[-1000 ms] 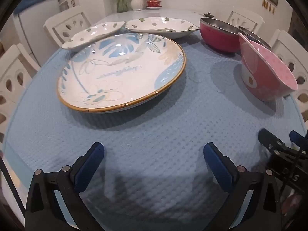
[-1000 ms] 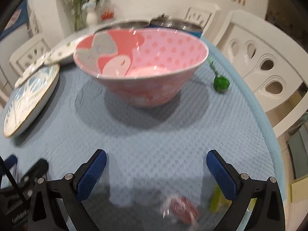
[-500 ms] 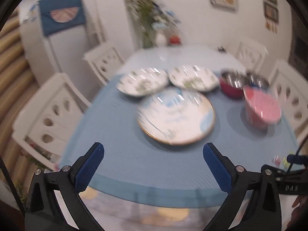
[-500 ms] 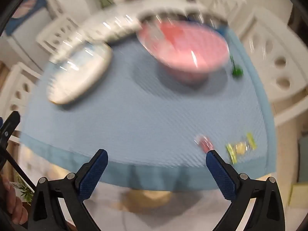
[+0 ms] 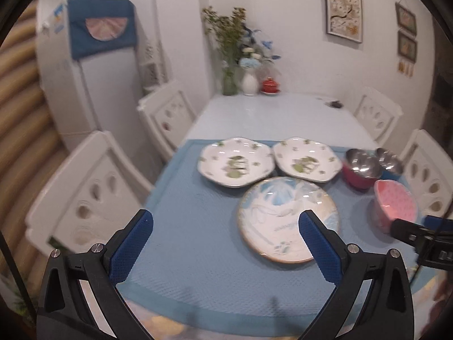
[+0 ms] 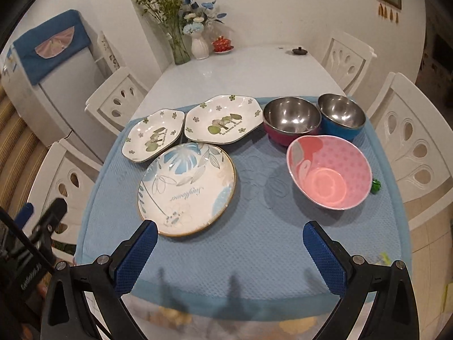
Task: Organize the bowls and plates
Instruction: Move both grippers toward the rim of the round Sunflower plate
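On a blue mat (image 6: 254,240) lie a round blue-leaf plate (image 6: 187,188) (image 5: 286,218), two white plates with green flowers (image 6: 153,138) (image 6: 223,123), a pink dotted bowl (image 6: 329,175) (image 5: 395,206), a steel bowl with a magenta shell (image 6: 291,119) and a steel bowl with a blue shell (image 6: 341,114). My right gripper (image 6: 229,233) hangs open above the mat's near edge, empty. My left gripper (image 5: 223,225) is open and empty too, high over the mat's near left part. Nothing touches either gripper.
White chairs (image 6: 410,141) (image 5: 90,195) stand around the white table (image 6: 243,70). Vases with flowers (image 6: 178,39) and a red lidded cup (image 6: 222,44) stand at the far end. A small green object (image 6: 376,185) lies right of the pink bowl. A fridge (image 6: 53,90) stands at left.
Both grippers have pulled back and risen from close over the mat to a high view of the whole table. Both stayed open. The dishes have not moved.
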Motion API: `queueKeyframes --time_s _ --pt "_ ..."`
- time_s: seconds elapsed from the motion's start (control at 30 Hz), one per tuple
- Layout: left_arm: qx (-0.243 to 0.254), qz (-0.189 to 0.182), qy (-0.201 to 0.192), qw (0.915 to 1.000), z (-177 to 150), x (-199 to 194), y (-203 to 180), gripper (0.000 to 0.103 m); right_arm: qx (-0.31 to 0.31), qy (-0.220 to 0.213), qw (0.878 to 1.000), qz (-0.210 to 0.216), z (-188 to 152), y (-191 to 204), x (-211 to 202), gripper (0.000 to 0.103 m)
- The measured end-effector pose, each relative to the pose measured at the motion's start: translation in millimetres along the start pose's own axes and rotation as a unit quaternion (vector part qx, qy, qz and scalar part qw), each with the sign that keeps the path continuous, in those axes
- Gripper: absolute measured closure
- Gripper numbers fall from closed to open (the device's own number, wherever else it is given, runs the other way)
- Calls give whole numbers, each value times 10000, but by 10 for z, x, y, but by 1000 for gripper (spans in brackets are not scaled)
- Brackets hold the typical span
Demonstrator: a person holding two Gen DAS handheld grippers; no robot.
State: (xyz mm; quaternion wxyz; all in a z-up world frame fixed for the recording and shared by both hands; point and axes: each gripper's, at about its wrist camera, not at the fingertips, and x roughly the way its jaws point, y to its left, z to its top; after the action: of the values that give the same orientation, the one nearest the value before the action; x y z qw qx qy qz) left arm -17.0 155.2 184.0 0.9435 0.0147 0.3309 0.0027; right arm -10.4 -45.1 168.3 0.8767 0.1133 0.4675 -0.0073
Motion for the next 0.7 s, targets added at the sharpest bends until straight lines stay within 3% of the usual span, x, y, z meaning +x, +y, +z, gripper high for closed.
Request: queueKeyframes --time_s 0.13,0.3,0.43,0.5,0.7 --pt "13 -329 60 9994 116 134 52 1 35 -66 9999 -95 130 79 76 1" --pt "335 -237 42 9991 188 281 57 1 43 -36 9998 -184 191 185 201 1" --pt "243 -838 93 9961 288 372 140 1 140 -8 9995 -285 228 232 312 1" --pt "252 -810 89 9964 317 436 168 1 199 -6 9993 -322 235 235 354 1" --pt "236 -1120 567 9918 352 744 214 1 289 134 9986 -424 248 259 528 1"
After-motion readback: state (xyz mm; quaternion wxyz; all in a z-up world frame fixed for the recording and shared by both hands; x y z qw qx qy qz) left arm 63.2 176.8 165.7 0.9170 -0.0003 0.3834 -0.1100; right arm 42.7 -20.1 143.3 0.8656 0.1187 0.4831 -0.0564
